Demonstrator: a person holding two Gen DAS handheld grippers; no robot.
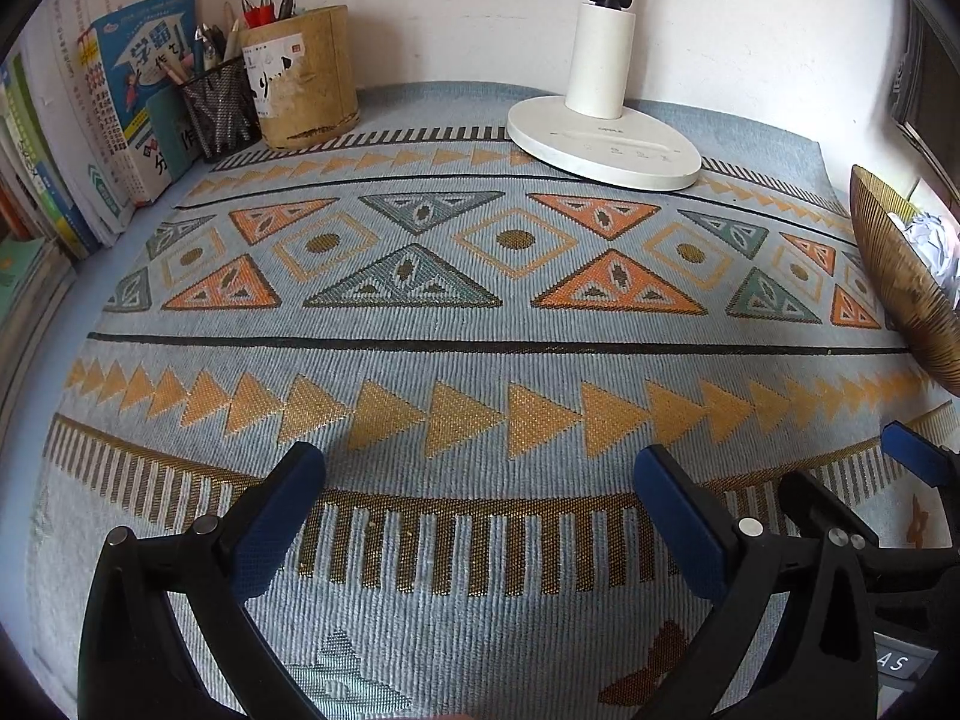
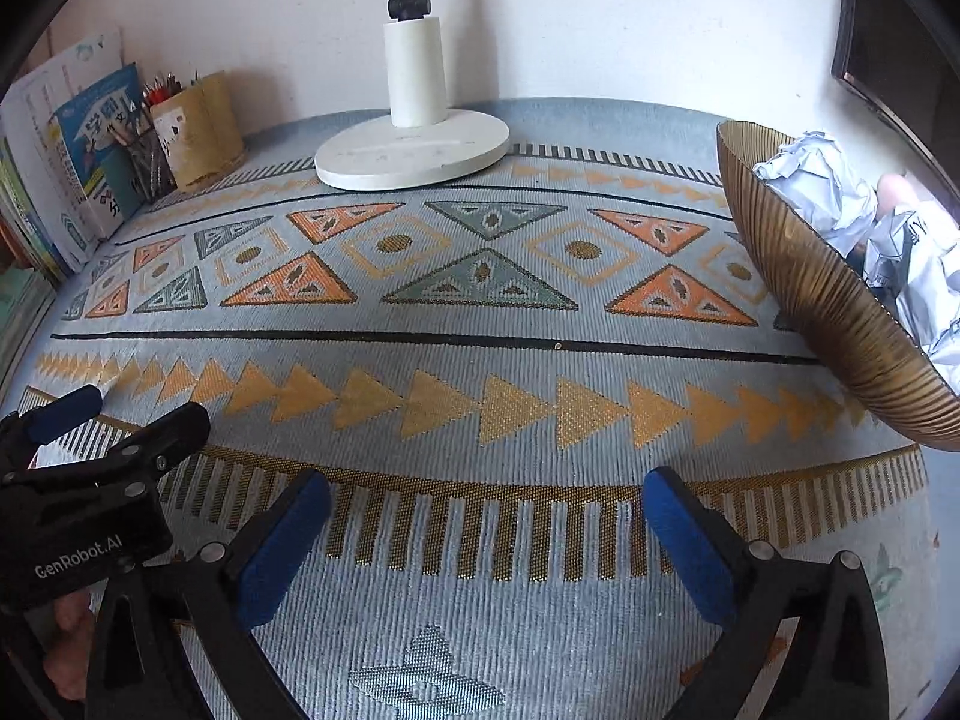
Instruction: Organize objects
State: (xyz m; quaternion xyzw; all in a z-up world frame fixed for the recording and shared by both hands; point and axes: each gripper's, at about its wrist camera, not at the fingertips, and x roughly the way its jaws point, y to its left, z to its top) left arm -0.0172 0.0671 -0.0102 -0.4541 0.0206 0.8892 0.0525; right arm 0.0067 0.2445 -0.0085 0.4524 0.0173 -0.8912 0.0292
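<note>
A ribbed golden bowl (image 2: 828, 324) at the right edge of the desk holds crumpled white paper balls (image 2: 822, 180); it also shows at the far right as the bowl (image 1: 900, 282) in the left wrist view. My right gripper (image 2: 486, 495) hangs open above the patterned cloth (image 2: 480, 312), with nothing between its blue pads (image 2: 282, 546). My left gripper (image 1: 480, 468) is open too, empty, over the same cloth (image 1: 480, 324). Each gripper shows at the edge of the other's view: the right one (image 1: 840, 468) and the left one (image 2: 147, 411).
A white lamp base (image 1: 606, 141) stands at the back centre. A bamboo pen holder (image 1: 306, 78), a mesh pen cup (image 1: 219, 108) and upright books (image 1: 114, 96) fill the back left corner. A white wall runs behind; a dark frame (image 2: 888, 60) is at the right.
</note>
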